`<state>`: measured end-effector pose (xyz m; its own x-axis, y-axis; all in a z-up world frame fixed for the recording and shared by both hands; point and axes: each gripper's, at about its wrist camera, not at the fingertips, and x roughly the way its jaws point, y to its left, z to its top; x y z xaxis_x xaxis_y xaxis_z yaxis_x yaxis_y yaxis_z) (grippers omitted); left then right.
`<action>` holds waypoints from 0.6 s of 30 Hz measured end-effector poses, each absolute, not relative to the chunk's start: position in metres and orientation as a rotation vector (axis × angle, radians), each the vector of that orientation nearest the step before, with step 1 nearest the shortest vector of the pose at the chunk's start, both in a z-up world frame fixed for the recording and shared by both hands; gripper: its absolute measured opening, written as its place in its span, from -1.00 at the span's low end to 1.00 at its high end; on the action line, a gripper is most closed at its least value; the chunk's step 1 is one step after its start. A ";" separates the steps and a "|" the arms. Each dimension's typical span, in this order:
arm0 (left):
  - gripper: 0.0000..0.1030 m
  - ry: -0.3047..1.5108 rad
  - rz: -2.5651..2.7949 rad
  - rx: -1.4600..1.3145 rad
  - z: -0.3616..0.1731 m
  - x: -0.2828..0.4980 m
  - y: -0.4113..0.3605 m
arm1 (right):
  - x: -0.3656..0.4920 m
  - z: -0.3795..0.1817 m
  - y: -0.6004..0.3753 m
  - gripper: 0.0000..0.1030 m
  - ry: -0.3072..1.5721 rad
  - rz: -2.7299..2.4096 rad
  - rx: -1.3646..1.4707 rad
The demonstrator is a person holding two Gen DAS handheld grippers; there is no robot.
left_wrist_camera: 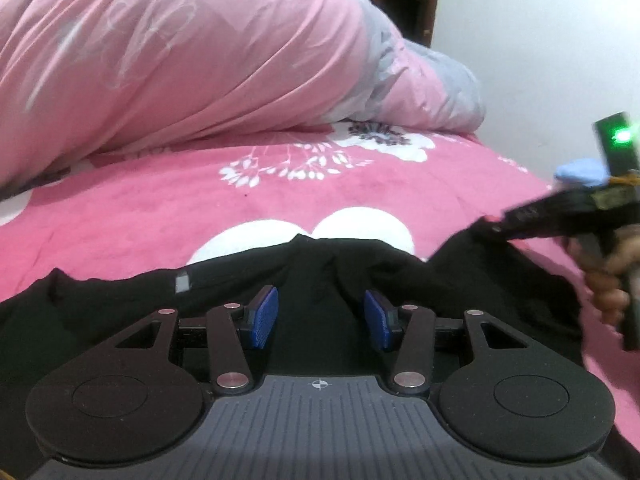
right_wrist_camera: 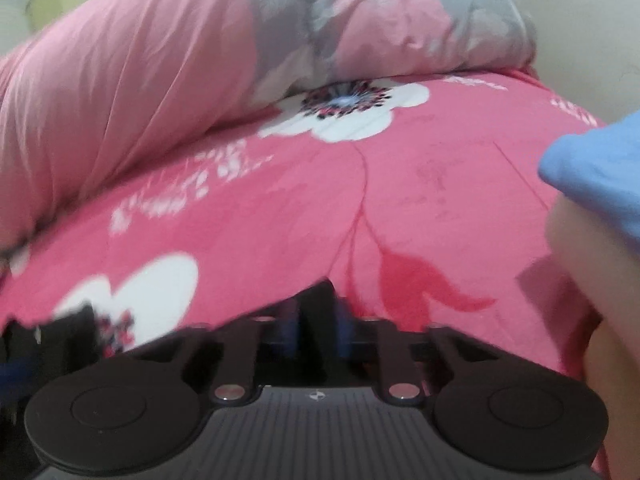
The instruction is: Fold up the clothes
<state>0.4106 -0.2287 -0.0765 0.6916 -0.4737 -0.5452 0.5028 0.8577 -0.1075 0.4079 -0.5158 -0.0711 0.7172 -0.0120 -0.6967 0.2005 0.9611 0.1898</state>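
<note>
Two wrist views, both over a bed.

Left wrist view: the left gripper [left_wrist_camera: 321, 316] sits at lower centre with its blue pads [left_wrist_camera: 264, 316] parted and nothing clamped between them; released. Beneath and ahead of it a black garment [left_wrist_camera: 320, 272] lies across the lower half of the frame, rumpled, with a small grey tag near its left part. The garment rests on a pink bedsheet [left_wrist_camera: 160, 204] printed with white flowers. A pale pink and grey duvet [left_wrist_camera: 180, 48] is heaped across the upper left and centre. At the right edge the right gripper [left_wrist_camera: 494, 226] comes in from the side, its tip at the garment's raised right edge; a hand [left_wrist_camera: 604, 280] holds its handle, and a green light glows on its body. A bit of blue sleeve [left_wrist_camera: 580, 172] shows above it. White wall fills the upper right.

Right wrist view, blurred: the right gripper [right_wrist_camera: 318, 320] at lower centre has its fingers drawn together on a peak of the black garment [right_wrist_camera: 316, 300] that stands up between them; grasping the cloth. More black cloth shows at the lower left edge. The pink bedsheet [right_wrist_camera: 400, 208] fills the middle, the duvet [right_wrist_camera: 160, 80] the upper left and top. At the right edge, a blue sleeve [right_wrist_camera: 600, 168] and a bare forearm [right_wrist_camera: 592, 260].
</note>
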 end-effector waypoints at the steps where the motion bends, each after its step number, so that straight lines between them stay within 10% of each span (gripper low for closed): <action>1: -0.08 0.603 -0.537 0.042 -0.080 0.413 -0.229 | 0.406 -0.070 -0.510 -0.95 0.762 -0.111 0.218; 18: -0.08 0.610 -0.448 -0.099 -0.090 0.429 -0.214 | 0.382 -0.069 -0.531 -0.97 0.636 -0.577 -0.028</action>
